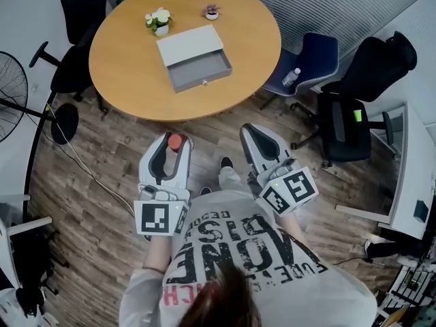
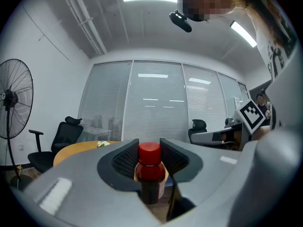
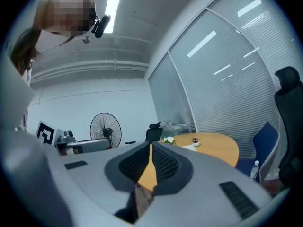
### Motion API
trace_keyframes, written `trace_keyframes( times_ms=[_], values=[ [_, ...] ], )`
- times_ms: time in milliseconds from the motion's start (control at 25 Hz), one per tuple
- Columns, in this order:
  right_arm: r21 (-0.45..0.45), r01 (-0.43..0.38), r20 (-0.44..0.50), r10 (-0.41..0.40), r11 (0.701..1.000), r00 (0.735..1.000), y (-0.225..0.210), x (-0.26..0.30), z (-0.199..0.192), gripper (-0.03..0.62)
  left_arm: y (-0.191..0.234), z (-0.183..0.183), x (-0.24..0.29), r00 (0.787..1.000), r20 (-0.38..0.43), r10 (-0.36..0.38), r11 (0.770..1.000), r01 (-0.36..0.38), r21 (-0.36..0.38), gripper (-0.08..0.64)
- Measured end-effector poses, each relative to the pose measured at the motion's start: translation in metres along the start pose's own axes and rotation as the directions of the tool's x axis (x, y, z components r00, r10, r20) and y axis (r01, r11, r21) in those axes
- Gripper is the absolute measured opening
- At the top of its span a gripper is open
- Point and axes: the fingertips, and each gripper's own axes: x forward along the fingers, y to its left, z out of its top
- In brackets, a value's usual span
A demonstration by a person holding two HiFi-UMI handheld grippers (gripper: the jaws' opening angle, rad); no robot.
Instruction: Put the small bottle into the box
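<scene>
The left gripper (image 1: 174,139) pinches a small bottle (image 2: 150,168) with a red cap (image 2: 149,154). Its ribbed pads press on the bottle's shoulders from either side, and the bottle stands upright between them. The right gripper (image 3: 150,148) carries nothing, and its jaws are pressed together at the tips. In the head view the person holds both grippers side by side in front of the body, over the wooden floor (image 1: 102,203), just short of the near edge of a round wooden table (image 1: 129,60).

The box (image 1: 189,44) lies near the middle of that table, well apart from the bottle. It is pale on top, and its grey drawer (image 1: 201,71) is pulled open toward the person. Beyond the box stand a pot of white flowers (image 1: 159,20) and a smaller potted plant (image 1: 212,11). To the right of the table a clear plastic bottle (image 1: 291,77) lies on a blue chair (image 1: 319,54), with a black office chair (image 1: 354,111) beside it. A standing fan (image 1: 10,104) is at the far left
</scene>
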Motion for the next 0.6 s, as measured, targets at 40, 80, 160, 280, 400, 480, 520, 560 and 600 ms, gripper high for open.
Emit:
trace_keyframes(
  times_ms=[40, 80, 160, 280, 400, 480, 520, 560, 600],
  values=[
    [-0.002, -0.009, -0.001, 0.009, 1.000, 1.000, -0.008, 0.005, 0.002, 0.024, 0.001, 0.001, 0.009, 1.000, 0.004, 0.009, 1.000, -0.009, 0.000, 0.146],
    [-0.006, -0.018, -0.003, 0.018, 1.000, 1.000, -0.016, 0.011, 0.005, 0.024, 0.001, 0.002, 0.017, 1.000, 0.008, 0.018, 1.000, -0.018, 0.001, 0.146],
    [-0.009, -0.031, -0.004, 0.031, 0.999, 1.000, -0.033, 0.021, 0.009, 0.023, 0.002, 0.003, 0.035, 0.999, 0.017, 0.037, 0.999, -0.037, 0.003, 0.146],
    [-0.007, -0.047, -0.011, 0.046, 0.999, 0.999, -0.059, 0.035, 0.013, 0.025, 0.002, 0.002, 0.060, 0.998, 0.024, 0.063, 0.998, -0.063, 0.000, 0.146],
    [-0.011, -0.078, -0.019, 0.078, 0.997, 0.997, -0.081, 0.053, 0.018, 0.023, 0.004, 0.001, 0.083, 0.995, 0.027, 0.096, 0.995, -0.095, -0.004, 0.146],
    [-0.010, -0.101, -0.023, 0.101, 0.995, 0.995, -0.094, 0.064, 0.020, 0.025, 0.006, 0.001, 0.097, 0.993, 0.029, 0.118, 0.993, -0.118, -0.004, 0.146],
    [-0.010, -0.112, -0.027, 0.112, 0.994, 0.993, -0.100, 0.068, 0.021, 0.023, 0.006, 0.001, 0.103, 0.991, 0.030, 0.129, 0.992, -0.129, -0.002, 0.146],
    [-0.008, -0.123, -0.031, 0.122, 0.992, 0.992, -0.105, 0.073, 0.021, 0.024, 0.007, 0.002, 0.109, 0.990, 0.031, 0.140, 0.990, -0.140, 0.000, 0.146],
    [-0.006, -0.134, -0.035, 0.133, 0.991, 0.990, -0.110, 0.076, 0.021, 0.025, 0.008, 0.001, 0.114, 0.988, 0.030, 0.152, 0.988, -0.152, 0.002, 0.146]
  ],
)
